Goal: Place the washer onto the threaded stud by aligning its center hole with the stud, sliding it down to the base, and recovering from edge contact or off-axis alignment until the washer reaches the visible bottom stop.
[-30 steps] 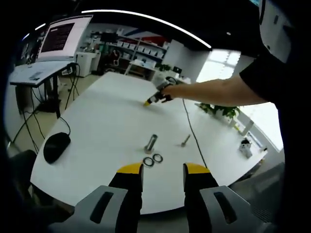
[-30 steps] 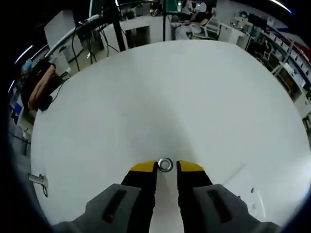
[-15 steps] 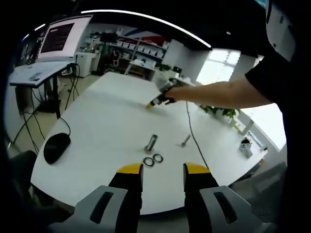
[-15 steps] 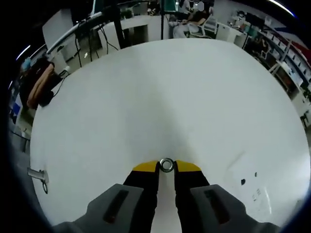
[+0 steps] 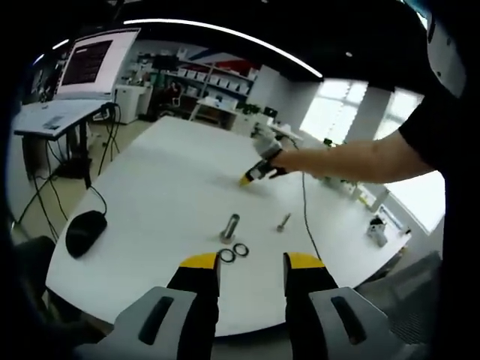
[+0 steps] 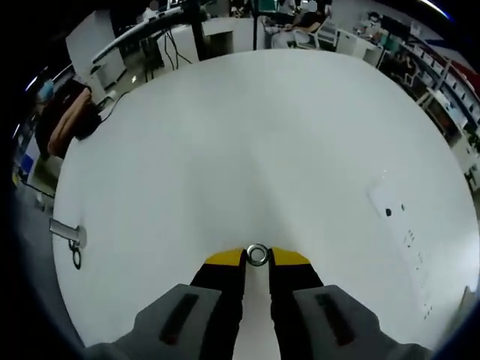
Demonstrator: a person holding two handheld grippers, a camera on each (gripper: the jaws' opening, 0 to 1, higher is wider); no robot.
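My right gripper point(image 6: 257, 256) is shut on a small steel washer point(image 6: 257, 255), held upright between its yellow tips over the white table point(image 6: 285, 135). In the left gripper view that right gripper point(image 5: 247, 181) reaches in on a person's arm, far across the table. A grey threaded stud point(image 5: 229, 226) stands closer to me, with a smaller bolt point(image 5: 284, 221) to its right and two loose washers point(image 5: 234, 252) just in front. My left gripper point(image 5: 252, 262) hovers open above the near table edge, nothing between its fingers. The stud point(image 6: 69, 234) also appears at the right gripper view's far left.
A black mouse point(image 5: 85, 233) lies at the table's left edge. A thin cable point(image 5: 305, 217) runs along the right side past the small bolt. A desk with a monitor point(image 5: 88, 60) stands beyond the table at left. Small dark marks point(image 6: 388, 211) dot the tabletop.
My right gripper's tips have closed onto the washer, which sat loosely between them a second ago. That gripper has since travelled with it toward the stud. My left gripper stays open.
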